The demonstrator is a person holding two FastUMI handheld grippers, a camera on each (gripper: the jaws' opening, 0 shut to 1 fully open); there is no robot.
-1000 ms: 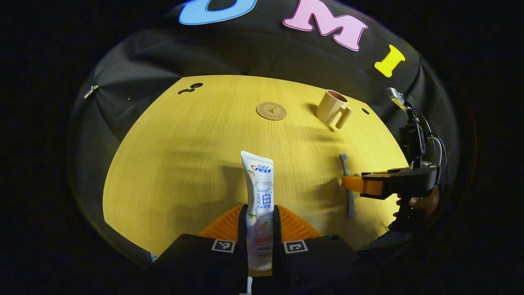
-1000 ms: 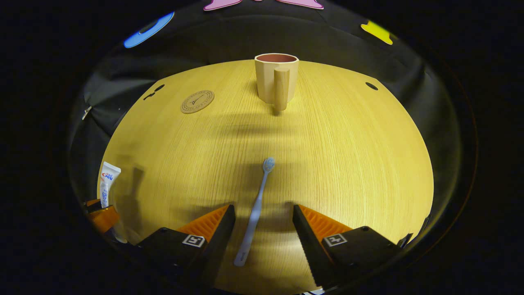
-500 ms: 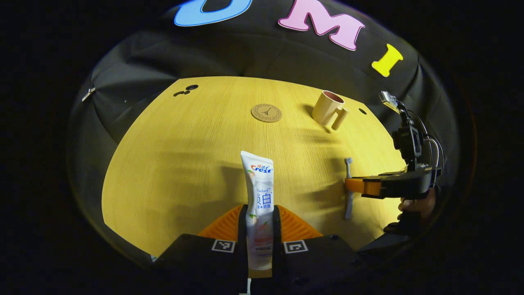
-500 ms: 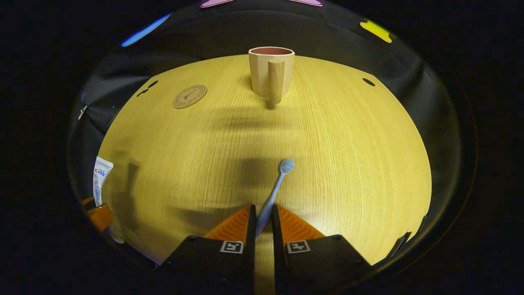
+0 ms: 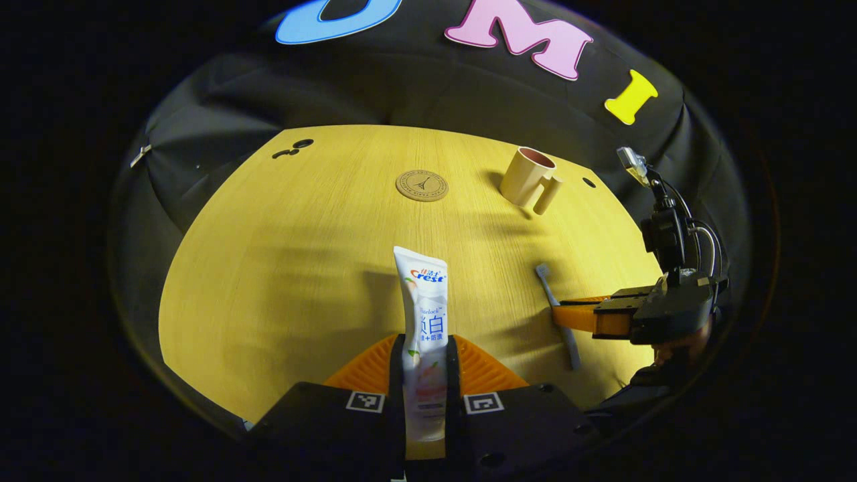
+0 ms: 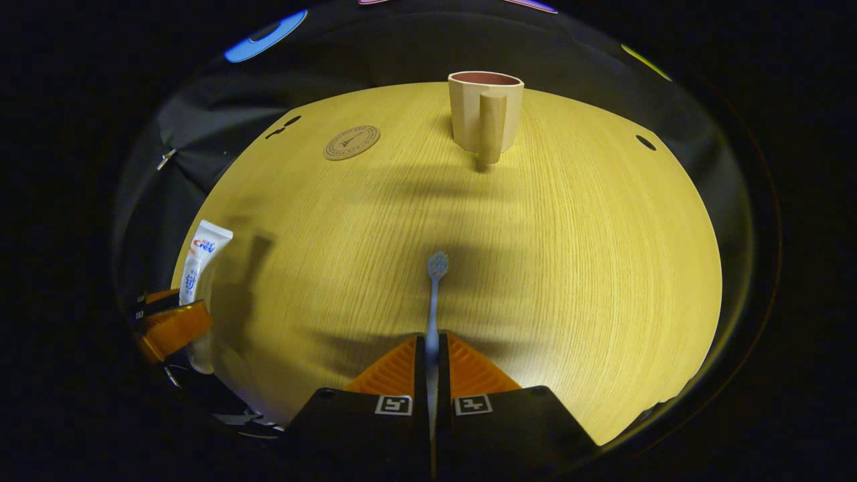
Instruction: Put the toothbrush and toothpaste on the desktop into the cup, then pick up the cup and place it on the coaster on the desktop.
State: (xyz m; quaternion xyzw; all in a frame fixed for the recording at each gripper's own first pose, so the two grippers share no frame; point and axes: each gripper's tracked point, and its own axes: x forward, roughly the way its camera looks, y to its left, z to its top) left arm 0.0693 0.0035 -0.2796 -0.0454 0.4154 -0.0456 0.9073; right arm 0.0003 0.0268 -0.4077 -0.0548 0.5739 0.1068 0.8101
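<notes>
The table (image 6: 569, 254) looks like matt, fine-grained wood. The toothpaste (image 5: 423, 314) tube is glossy plastic, the cup (image 6: 485, 110) smooth and matt.

Light wood-grain desktop (image 5: 301, 268), rounded edge, fills the middle of both views. Round brown coaster (image 5: 422, 185) lies flat at upper centre of the left gripper view. Beige cup (image 6: 485, 114) stands upright at top centre of the right gripper view, handle toward the camera, well apart from the coaster.

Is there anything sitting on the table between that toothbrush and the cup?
No. In the right gripper view, only bare, shadowed table lies between the toothbrush and the cup.
</notes>
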